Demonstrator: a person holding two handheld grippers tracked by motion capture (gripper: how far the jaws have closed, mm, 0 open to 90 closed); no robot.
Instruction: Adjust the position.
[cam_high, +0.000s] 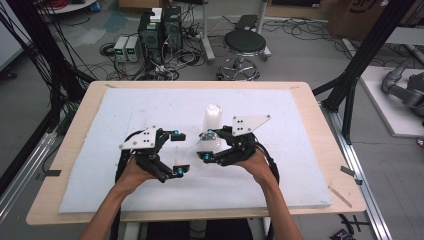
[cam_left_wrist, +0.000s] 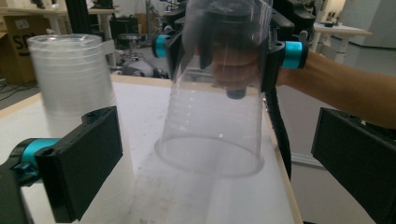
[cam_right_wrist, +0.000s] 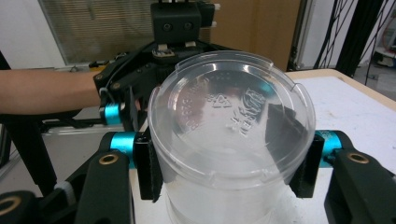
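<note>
- Clear plastic cup (cam_right_wrist: 231, 135), upside down, sits pinched between the right gripper (cam_high: 209, 146) jaws, held over the white foam mat (cam_high: 150, 107).
- Left gripper (cam_high: 177, 152) jaws stand spread, facing the cup without touching it.
- Stack of cups (cam_left_wrist: 74, 88) stands just beside.

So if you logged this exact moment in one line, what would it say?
right gripper: shut on clear cup, upside down | left gripper: open, holding nothing | cup stack: upright on white mat
</note>
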